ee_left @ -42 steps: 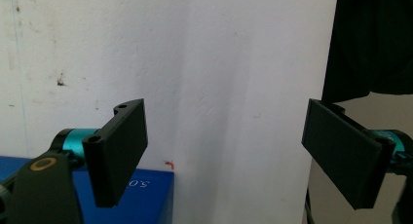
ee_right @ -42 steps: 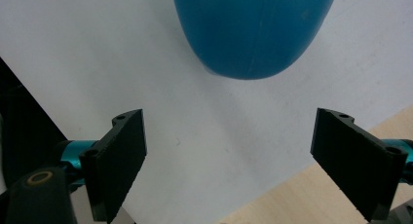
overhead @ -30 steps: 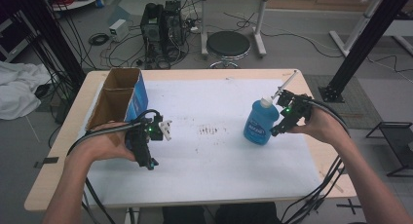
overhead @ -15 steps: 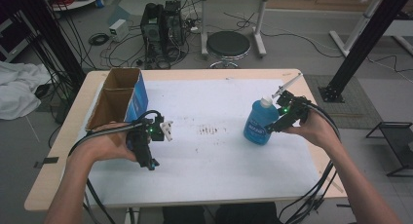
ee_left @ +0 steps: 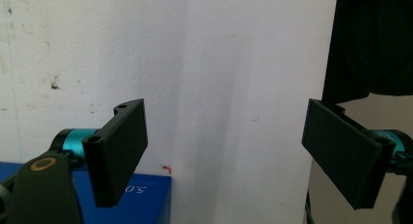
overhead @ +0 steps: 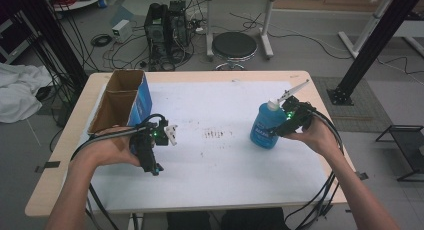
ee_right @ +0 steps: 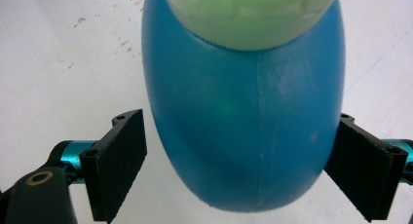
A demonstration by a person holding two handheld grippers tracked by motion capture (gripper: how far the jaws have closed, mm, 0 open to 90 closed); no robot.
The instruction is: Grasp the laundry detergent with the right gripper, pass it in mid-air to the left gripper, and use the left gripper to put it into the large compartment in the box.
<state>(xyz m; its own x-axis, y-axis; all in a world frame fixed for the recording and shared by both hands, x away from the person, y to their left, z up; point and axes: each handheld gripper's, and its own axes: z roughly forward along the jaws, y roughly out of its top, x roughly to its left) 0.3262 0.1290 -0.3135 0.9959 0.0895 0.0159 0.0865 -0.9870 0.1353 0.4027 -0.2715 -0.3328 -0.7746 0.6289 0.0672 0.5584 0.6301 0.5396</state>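
A workshop room with a grey floor around a pale wooden table (overhead: pixel 310 77).

A round black stool (overhead: pixel 234 44) stands at upper centre, beside a black computer tower (overhead: pixel 165 25) amid tangled cables. White crumpled cloth (overhead: pixel 17 95) lies at far left; black metal frame legs (overhead: pixel 372 35) cross the upper right.

bottle (ee_right: pixel 243 131): smooth blue plastic, soft sheen
cap (ee_right: pixel 251 14): pale, glossy plastic
jaws: matt black plastic
sheet (overhead: pixel 220 160): white paper, matt, speckled with brown at 12 o'clock
box (overhead: pixel 122 102): brown cardboard, blue printed side
table (overhead: pixel 60 155): light wood
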